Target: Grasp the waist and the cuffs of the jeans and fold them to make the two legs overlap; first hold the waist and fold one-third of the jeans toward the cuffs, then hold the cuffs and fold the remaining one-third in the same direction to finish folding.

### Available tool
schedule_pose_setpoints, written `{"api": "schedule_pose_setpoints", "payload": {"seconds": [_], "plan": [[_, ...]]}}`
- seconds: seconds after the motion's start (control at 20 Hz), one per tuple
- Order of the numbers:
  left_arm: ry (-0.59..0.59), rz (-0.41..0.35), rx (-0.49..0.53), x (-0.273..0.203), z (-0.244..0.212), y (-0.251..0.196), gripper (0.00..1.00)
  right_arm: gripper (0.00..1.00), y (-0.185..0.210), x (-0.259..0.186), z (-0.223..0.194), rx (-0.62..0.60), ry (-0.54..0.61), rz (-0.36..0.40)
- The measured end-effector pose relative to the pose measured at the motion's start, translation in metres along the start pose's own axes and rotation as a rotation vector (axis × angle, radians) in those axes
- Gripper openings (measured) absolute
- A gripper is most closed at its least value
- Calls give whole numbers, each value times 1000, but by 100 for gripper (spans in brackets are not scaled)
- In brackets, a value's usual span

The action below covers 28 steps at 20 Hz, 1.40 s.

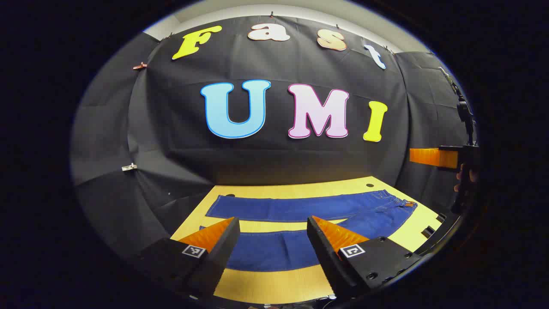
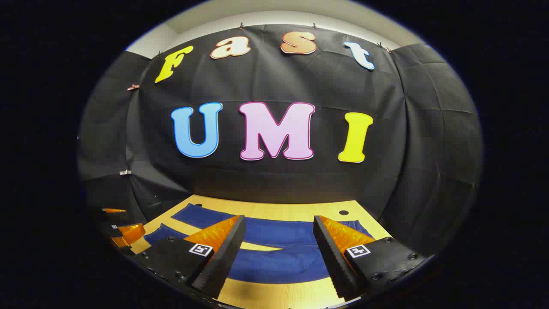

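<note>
The jeans (image 1: 300, 214) lie flat on the wooden tabletop (image 1: 274, 285), legs spread apart in a narrow V with a strip of bare wood between them. In the left gripper view, the left gripper (image 1: 273, 227) hangs above the near leg with its fingers wide apart and nothing between them; the near leg crosses the gap between the fingertips, and the far leg runs beyond at 12 o'clock. The waist sits toward 2 o'clock, where both legs join and a small tan patch shows on the band; the cuffs end toward 10 o'clock. The denim is deep blue with pale stitching along the seams.

In the right gripper view, the right gripper (image 2: 279, 225) likewise hovers with fingers spread and empty, the jeans (image 2: 274, 253) passing through the gap below. At 8 o'clock there, the left gripper (image 2: 122, 231) shows at the edge. The left gripper view shows, at 3 o'clock, the right gripper (image 1: 429, 157) and the hand (image 1: 465, 178) holding it.
</note>
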<state>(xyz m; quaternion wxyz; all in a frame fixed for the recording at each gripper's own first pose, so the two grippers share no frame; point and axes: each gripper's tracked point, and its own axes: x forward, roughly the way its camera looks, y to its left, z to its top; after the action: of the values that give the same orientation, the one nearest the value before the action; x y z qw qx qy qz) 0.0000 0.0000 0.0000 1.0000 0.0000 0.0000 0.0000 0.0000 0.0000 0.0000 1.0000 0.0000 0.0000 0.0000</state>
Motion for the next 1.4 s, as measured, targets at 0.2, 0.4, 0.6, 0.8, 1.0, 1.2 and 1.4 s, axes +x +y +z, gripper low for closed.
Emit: {"api": "schedule_pose_setpoints", "payload": {"seconds": [0.2,0.4,0.6,0.8,1.0,1.2,1.4], "plan": [[2,12,18,-14,-15,9,98,97,9,-25,-17,-24,12,9],[1,20,25,-27,-18,11,98,96,5,-35,-19,-15,8,-4],[-13,-2,32,-28,-15,4,98,97,2,-39,-14,-5,-4,-13],[-30,-16,12,-22,-8,2,98,96,-1,-42,-15,-18,-7,-24],[-28,-6,100,-8,-12,28,97,97,-3,-44,-15,-30,-8,-31],[50,-29,264,16,-40,74,98,96,-10,-40,-12,-49,-8,-42],[189,-104,622,46,-94,140,98,97,-25,-37,-13,-69,9,-67]]}}
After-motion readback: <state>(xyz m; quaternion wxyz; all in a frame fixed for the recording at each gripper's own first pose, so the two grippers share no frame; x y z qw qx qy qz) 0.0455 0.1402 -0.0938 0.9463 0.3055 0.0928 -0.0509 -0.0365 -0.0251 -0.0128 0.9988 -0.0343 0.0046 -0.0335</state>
